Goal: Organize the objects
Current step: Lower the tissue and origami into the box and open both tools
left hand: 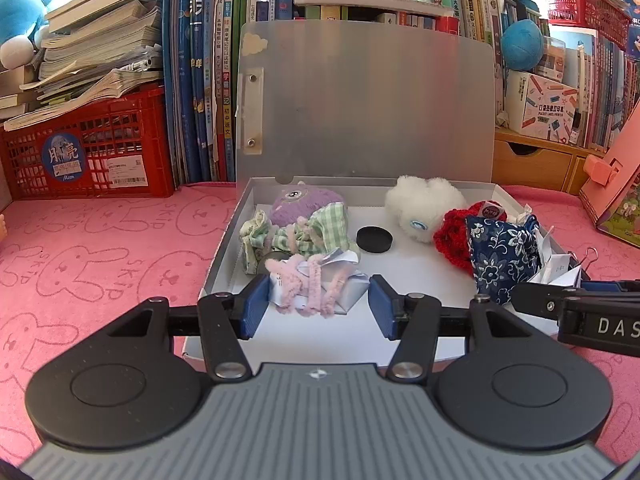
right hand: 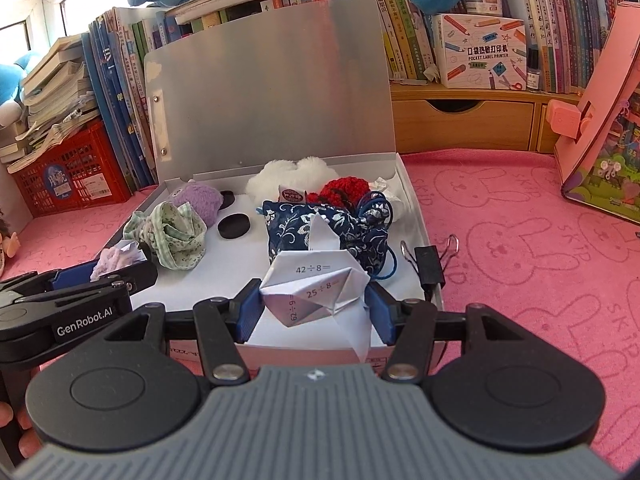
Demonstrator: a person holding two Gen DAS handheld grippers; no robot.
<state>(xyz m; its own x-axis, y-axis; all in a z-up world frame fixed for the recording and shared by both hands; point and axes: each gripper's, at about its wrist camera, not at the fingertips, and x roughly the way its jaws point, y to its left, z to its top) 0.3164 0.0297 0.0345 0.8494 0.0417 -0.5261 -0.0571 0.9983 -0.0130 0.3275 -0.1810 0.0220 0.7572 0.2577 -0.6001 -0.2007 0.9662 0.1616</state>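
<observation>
A white box (left hand: 222,249) lies open on the pink cloth with its lid (left hand: 360,100) standing up. Inside are a purple plush (left hand: 304,204), a green checked cloth (left hand: 256,240), a black disc (left hand: 374,239), a white plush (left hand: 424,204), a red crochet piece (left hand: 450,232) and a blue floral pouch (left hand: 504,248). My left gripper (left hand: 318,306) is shut on a folded paper wrapped in pink pipe cleaner (left hand: 312,286), over the box's near left part. My right gripper (right hand: 316,308) is shut on a folded paper printed with sums (right hand: 316,288), over the box's near right part.
A black binder clip (right hand: 430,262) sits on the box's right edge. A red crate (left hand: 88,152) under piled books stands at the back left. Behind the box are rows of books and a wooden drawer unit (right hand: 464,120). At the right stands a pink toy box (right hand: 600,128).
</observation>
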